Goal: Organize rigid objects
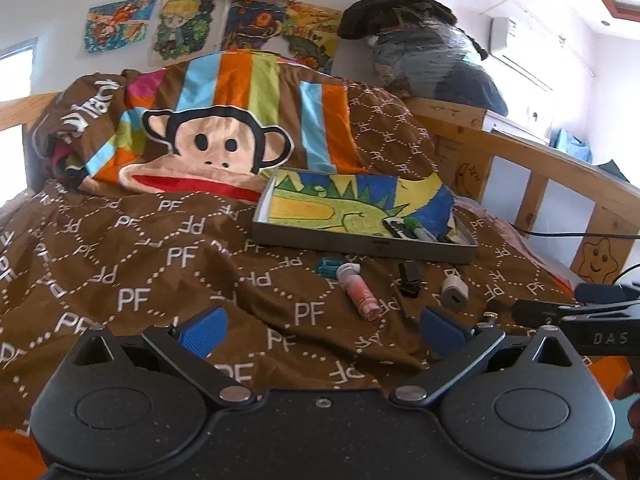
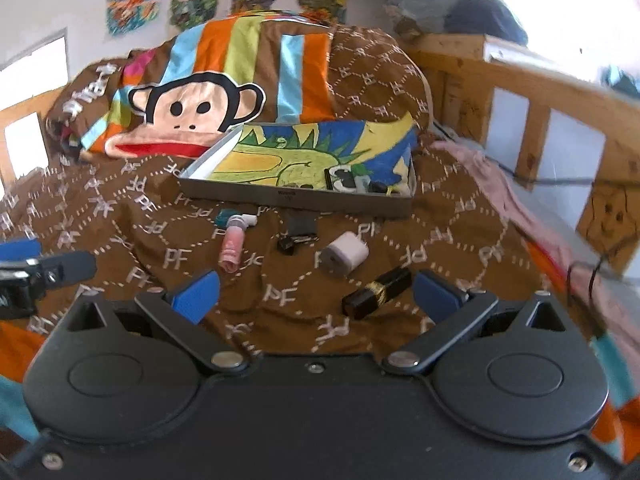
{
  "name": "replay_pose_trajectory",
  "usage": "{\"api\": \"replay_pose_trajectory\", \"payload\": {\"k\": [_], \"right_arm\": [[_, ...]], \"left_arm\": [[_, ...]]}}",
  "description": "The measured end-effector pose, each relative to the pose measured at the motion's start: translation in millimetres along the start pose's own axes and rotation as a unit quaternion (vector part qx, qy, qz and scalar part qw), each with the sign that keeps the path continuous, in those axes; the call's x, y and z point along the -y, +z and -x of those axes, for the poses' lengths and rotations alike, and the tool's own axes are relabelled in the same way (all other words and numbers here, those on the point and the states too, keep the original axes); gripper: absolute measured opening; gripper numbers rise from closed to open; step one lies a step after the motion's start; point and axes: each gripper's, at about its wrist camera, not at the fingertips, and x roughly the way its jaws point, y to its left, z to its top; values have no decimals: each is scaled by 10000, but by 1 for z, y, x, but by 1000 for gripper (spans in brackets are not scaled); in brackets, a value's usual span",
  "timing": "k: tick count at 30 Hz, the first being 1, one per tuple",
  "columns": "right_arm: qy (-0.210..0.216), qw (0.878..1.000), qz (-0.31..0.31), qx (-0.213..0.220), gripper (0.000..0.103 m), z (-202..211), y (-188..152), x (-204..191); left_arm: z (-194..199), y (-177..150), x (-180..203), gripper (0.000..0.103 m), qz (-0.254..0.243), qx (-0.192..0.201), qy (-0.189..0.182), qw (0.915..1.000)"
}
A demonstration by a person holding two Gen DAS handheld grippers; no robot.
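Left wrist view: the left gripper [image 1: 322,330] hangs over a brown quilt [image 1: 160,248], its blue fingers [image 1: 204,330] spread wide with nothing between them. Ahead lies a shallow grey tray [image 1: 360,246] lined with a crayon drawing; a few small items, one a green-capped marker [image 1: 418,230], sit in its near right corner. On the quilt just in front of the tray lie a teal clip [image 1: 329,266], a pink tube [image 1: 360,290] with a white cap, a black binder clip [image 1: 411,278] and a white charger [image 1: 454,292]. The right gripper's arm reaches in from the right edge.

Right wrist view (somewhat blurred): the right gripper [image 2: 316,292] is also wide open and empty, held low over the quilt. A black tube with a gold band [image 2: 378,292] lies on the quilt between its fingers, nearer the right one, touching neither as far as I can tell. Beyond it are the charger [image 2: 346,258], binder clip [image 2: 296,236], pink tube [image 2: 232,246] and tray [image 2: 304,196].
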Motion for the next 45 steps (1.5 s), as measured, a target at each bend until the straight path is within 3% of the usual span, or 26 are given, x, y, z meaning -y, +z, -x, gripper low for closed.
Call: {"api": "replay_pose_trajectory", "payload": {"k": [3, 9, 21, 27, 31, 35, 36, 41, 44, 45], "right_arm": [[-60, 9997, 197, -90, 103, -12, 4, 5], [-64, 9993, 6, -371, 103, -45, 9, 20], [139, 9953, -423, -861, 103, -108, 6, 37], [267, 9893, -847, -1158, 103, -139, 0, 52], [324, 9853, -1117, -1253, 102, -156, -3, 59], [479, 9792, -1446, -1342, 100, -169, -10, 64], [485, 9793, -1450, -1328, 97, -171, -10, 64], [526, 9815, -1361, -1243, 78, -176, -10, 57], [565, 9817, -1331, -1241, 64, -177, -8, 54], [573, 9813, -1338, -1263, 55, -177, -8, 53]], "left_arm": [[-10, 3, 0, 102, 10, -17, -101, 9999], [-43, 13, 2, 102, -59, -132, -338, 9993], [-137, 32, 12, 102, -16, -644, -776, 9949], [-180, 34, 18, 99, 24, -1128, -913, 9894], [-199, 32, 20, 86, 45, -1433, -935, 9853], [-215, 29, 17, 64, 244, -1691, -921, 9810], [-218, 29, 16, 53, 296, -1743, -935, 9798], [-223, 26, 21, 31, 200, -1930, -1071, 9751], [-221, 24, 27, 29, 73, -2017, -1229, 9717], [-221, 23, 29, 28, 14, -2022, -1242, 9714]]}}
